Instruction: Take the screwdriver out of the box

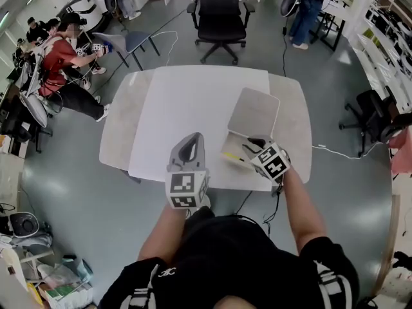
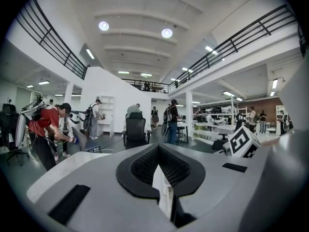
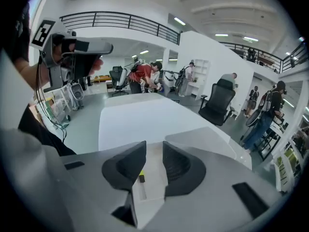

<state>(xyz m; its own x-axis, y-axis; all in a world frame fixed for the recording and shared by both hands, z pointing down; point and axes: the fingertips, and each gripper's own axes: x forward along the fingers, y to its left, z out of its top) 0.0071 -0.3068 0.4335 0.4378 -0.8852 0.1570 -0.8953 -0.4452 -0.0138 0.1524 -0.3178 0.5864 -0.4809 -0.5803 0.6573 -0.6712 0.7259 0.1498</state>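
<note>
An open shallow white box (image 1: pixel 237 161) sits on the right part of the table, its lid (image 1: pixel 254 111) tipped up behind it. A screwdriver with a yellow and black handle (image 1: pixel 232 155) lies inside. My right gripper (image 1: pixel 253 145) hangs over the box and points down into it. In the right gripper view its jaws (image 3: pixel 154 151) stand apart, open, with the screwdriver (image 3: pixel 142 179) on the box floor (image 3: pixel 155 185) below the gap, untouched. My left gripper (image 1: pixel 190 140) is held above the table's near edge, left of the box, its jaws (image 2: pixel 158 148) shut and empty.
The white table (image 1: pixel 187 102) has grey side wings (image 1: pixel 122 124). A black office chair (image 1: pixel 219 15) stands beyond its far edge. A seated person in red (image 1: pixel 61 63) is at the far left, another person stands at the far right (image 1: pixel 306 15), and a cable (image 1: pixel 338 152) runs along the floor.
</note>
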